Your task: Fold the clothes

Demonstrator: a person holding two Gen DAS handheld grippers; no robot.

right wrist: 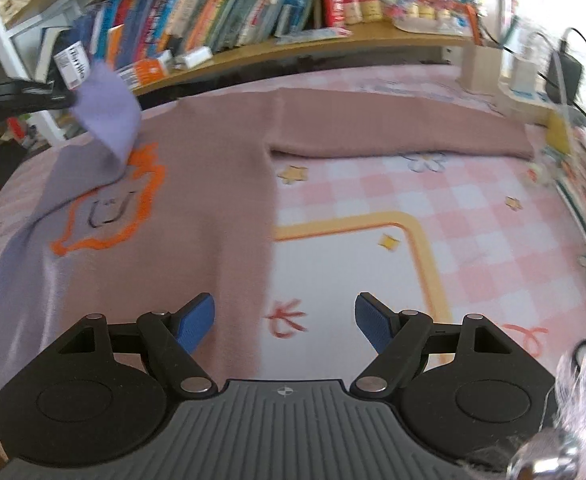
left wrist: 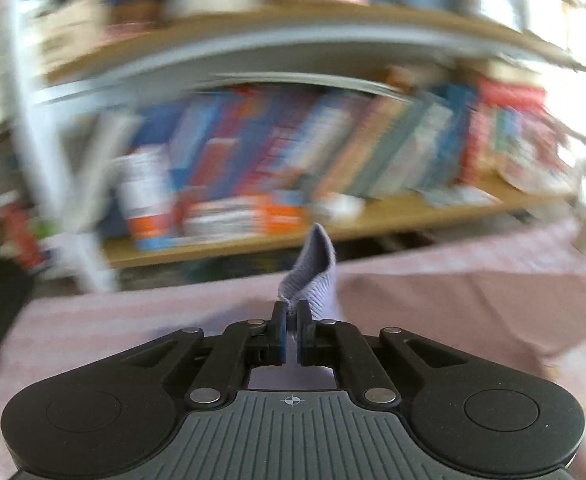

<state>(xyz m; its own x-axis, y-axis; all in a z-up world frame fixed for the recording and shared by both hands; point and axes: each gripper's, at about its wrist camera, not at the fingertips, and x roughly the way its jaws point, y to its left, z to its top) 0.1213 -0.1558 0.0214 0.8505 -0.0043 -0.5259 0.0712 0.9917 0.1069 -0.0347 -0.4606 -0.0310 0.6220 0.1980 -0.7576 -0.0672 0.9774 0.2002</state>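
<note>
A dusty-pink sweater [right wrist: 213, 184] with an orange outline design [right wrist: 109, 208] lies flat on a pink checked bedspread [right wrist: 473, 216]. One sleeve [right wrist: 393, 128] stretches out to the right. The other sleeve is lilac [right wrist: 109, 120] and is lifted over the body. My left gripper [left wrist: 291, 310] is shut on that sleeve's ribbed cuff [left wrist: 313, 272]; in the right wrist view it shows at the far left [right wrist: 59, 98]. My right gripper [right wrist: 285, 320] hovers open over the sweater's lower right edge, nothing between its blue pads [right wrist: 197, 322].
A wooden shelf [right wrist: 293, 46] full of books [right wrist: 233, 8] runs along the far side of the bed. A small box [right wrist: 479, 68] and cables [right wrist: 565, 68] sit at the back right. Fluffy pink fabric [right wrist: 581, 384] shows at the lower right corner.
</note>
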